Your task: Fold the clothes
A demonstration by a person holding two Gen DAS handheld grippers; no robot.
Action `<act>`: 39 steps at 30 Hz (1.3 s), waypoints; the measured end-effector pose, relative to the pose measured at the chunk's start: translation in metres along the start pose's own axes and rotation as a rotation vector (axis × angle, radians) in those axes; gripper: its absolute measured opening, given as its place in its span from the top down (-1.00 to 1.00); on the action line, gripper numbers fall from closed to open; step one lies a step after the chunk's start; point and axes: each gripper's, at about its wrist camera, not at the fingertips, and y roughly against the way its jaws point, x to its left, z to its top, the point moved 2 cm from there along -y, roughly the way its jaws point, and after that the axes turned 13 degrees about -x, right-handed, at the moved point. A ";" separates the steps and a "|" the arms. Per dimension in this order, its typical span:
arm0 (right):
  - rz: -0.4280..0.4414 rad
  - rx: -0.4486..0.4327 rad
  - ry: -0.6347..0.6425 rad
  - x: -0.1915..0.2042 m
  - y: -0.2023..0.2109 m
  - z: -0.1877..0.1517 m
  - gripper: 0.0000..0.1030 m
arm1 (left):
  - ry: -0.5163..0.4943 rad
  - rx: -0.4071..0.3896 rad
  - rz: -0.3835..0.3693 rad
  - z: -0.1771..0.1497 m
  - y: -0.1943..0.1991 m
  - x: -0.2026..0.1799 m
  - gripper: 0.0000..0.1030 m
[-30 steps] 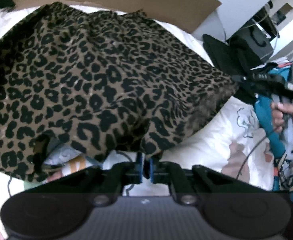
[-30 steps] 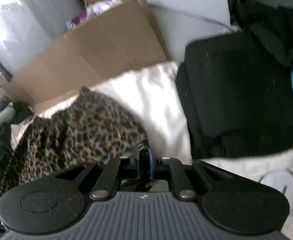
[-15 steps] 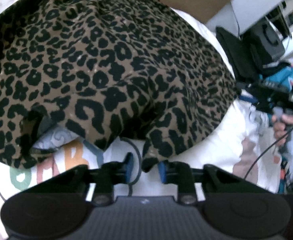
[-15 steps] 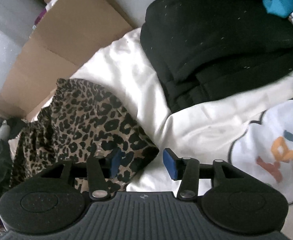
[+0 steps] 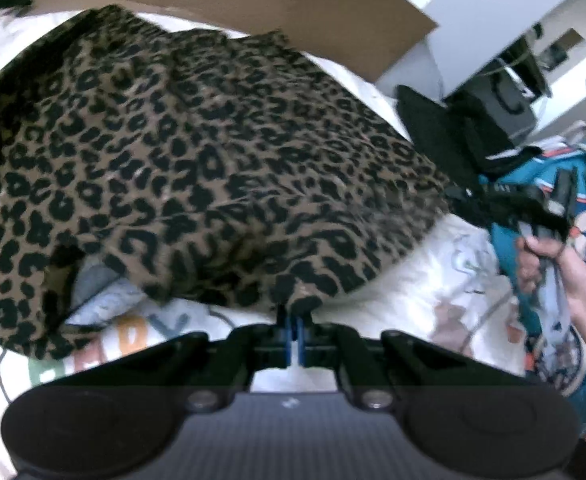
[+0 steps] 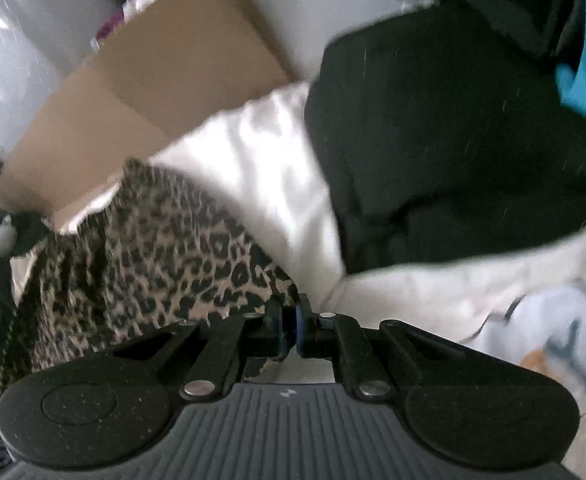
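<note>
Both jaws clamp the rumpled leopard-print garment by its near hem.

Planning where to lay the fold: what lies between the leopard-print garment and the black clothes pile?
In the right wrist view, only bare white bedsheet separates the leopard-print garment from the black clothes pile.

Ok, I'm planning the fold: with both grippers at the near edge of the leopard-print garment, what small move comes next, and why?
Probably lift both corners and carry them toward the far edge. The left gripper and right gripper each look shut on the near hem of the leopard-print garment, which lies spread on the white bedding.
</note>
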 end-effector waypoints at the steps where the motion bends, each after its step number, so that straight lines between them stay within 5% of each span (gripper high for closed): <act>1: 0.002 -0.010 0.001 0.001 0.002 0.007 0.94 | -0.012 0.001 -0.013 0.001 0.000 -0.004 0.95; 14: -0.060 -0.052 0.082 0.014 -0.005 0.022 0.93 | -0.096 0.162 -0.076 -0.029 0.007 -0.003 0.97; 21: -0.068 -0.054 0.077 0.009 -0.010 0.014 0.93 | 0.065 0.120 -0.002 -0.014 -0.009 0.015 0.26; 30: -0.059 -0.049 0.059 0.004 -0.009 0.009 0.93 | 0.240 0.138 -0.036 -0.010 -0.047 0.009 0.01; 34: -0.063 -0.044 0.050 0.002 -0.010 0.005 0.93 | 0.282 0.158 -0.027 -0.014 -0.062 0.011 0.13; 36: -0.062 -0.044 0.050 0.002 -0.010 0.003 0.93 | 0.309 0.179 -0.025 -0.019 -0.067 0.014 0.94; 39: -0.058 -0.054 0.056 0.001 -0.007 0.004 0.93 | 0.331 0.186 -0.042 -0.023 -0.066 0.016 0.93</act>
